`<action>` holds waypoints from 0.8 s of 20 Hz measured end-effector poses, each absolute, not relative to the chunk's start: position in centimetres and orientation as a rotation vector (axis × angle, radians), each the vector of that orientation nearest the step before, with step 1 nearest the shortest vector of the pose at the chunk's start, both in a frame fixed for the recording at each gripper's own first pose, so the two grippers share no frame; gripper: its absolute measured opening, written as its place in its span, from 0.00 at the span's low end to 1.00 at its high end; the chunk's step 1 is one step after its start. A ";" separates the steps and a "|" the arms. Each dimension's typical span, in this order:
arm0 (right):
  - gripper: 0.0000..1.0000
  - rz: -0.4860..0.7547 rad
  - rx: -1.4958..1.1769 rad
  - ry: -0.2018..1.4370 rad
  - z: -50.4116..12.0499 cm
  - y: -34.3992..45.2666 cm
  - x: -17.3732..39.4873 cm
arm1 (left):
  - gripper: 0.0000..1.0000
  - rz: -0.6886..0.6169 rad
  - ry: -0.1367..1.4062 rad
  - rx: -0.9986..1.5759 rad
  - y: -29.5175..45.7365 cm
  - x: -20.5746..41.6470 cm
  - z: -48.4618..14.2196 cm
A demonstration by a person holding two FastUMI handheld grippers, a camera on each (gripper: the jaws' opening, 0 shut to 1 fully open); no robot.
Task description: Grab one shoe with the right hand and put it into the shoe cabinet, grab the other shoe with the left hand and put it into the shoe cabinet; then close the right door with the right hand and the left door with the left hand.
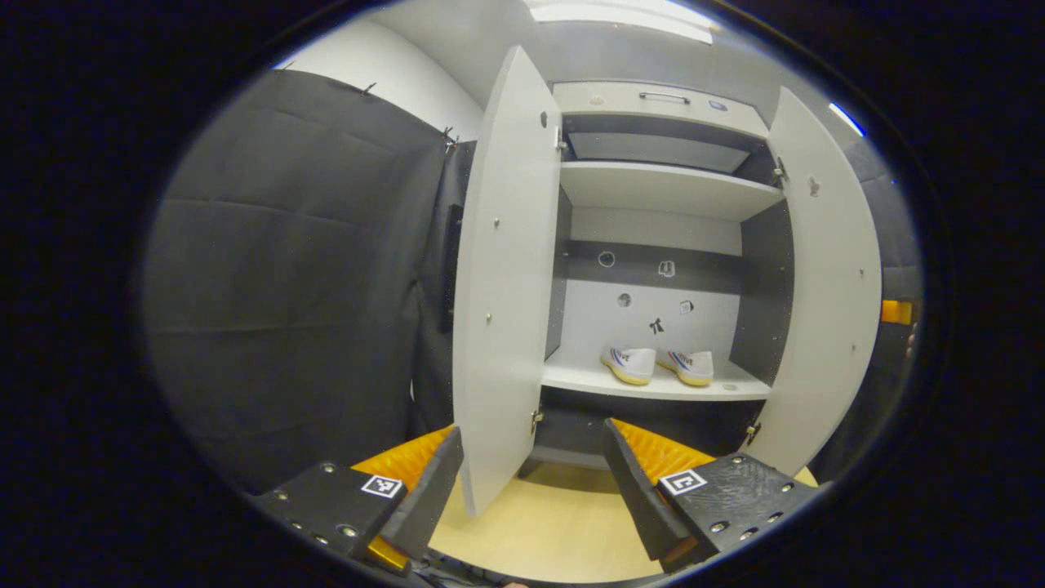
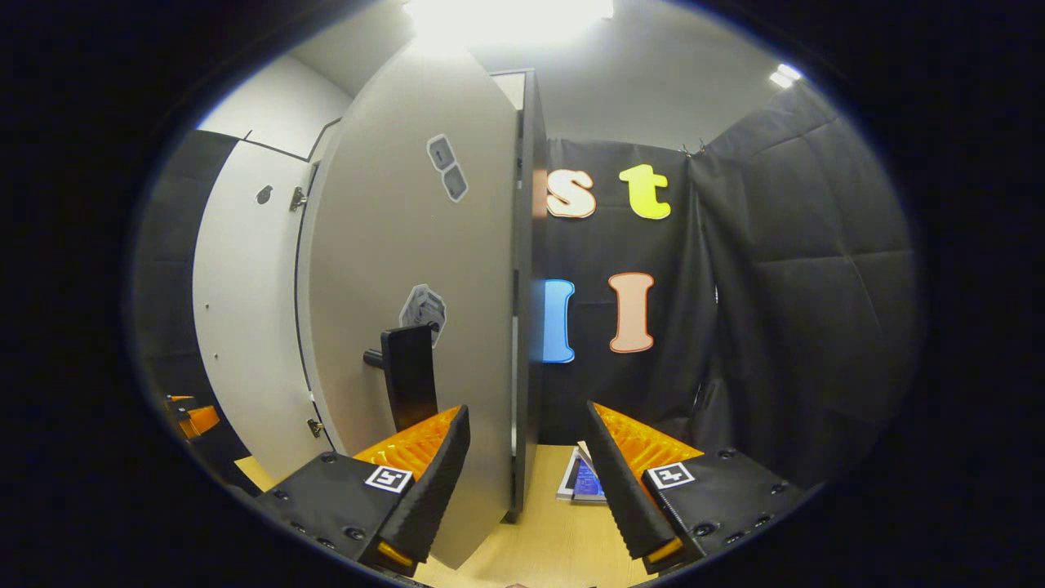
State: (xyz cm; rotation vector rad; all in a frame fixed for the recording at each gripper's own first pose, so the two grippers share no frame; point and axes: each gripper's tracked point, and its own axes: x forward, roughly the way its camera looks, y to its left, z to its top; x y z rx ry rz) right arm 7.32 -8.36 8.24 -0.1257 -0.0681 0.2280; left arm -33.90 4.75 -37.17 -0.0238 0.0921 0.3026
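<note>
Shoes first, from the left gripper view: both shoes [image 1: 657, 365] sit side by side on the lower shelf [image 1: 653, 384] inside the shoe cabinet [image 1: 665, 184], so the putting-away looks done; the left door [image 1: 506, 278] and the right door [image 1: 824, 286] both stand wide open, so the closing is what's left; the left claw [image 1: 531, 478] is spread wide, holding nothing, its fingers either side of the left door's lower edge without touching it (as far as I can tell).

Over to the right gripper view: the right claw [image 2: 526, 478] is also wide and empty, straddling the edge of the right door [image 2: 424, 269] near its dark handle [image 2: 408, 376]; I'd judge this door goes first; whether a finger touches the panel is hard to make out; the cabinet's interior is hidden behind that door.
</note>
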 end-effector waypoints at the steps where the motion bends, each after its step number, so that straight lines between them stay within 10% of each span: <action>1: 0.89 0.235 -0.138 -0.069 8.0 -7.4 7.3 | 1.00 0.306 0.092 -0.021 5.1 -34.1 -37.0; 16: 0.94 0.253 -0.067 -0.029 6.1 4.3 6.0 | 1.00 0.307 0.096 0.006 15.7 -34.5 -32.9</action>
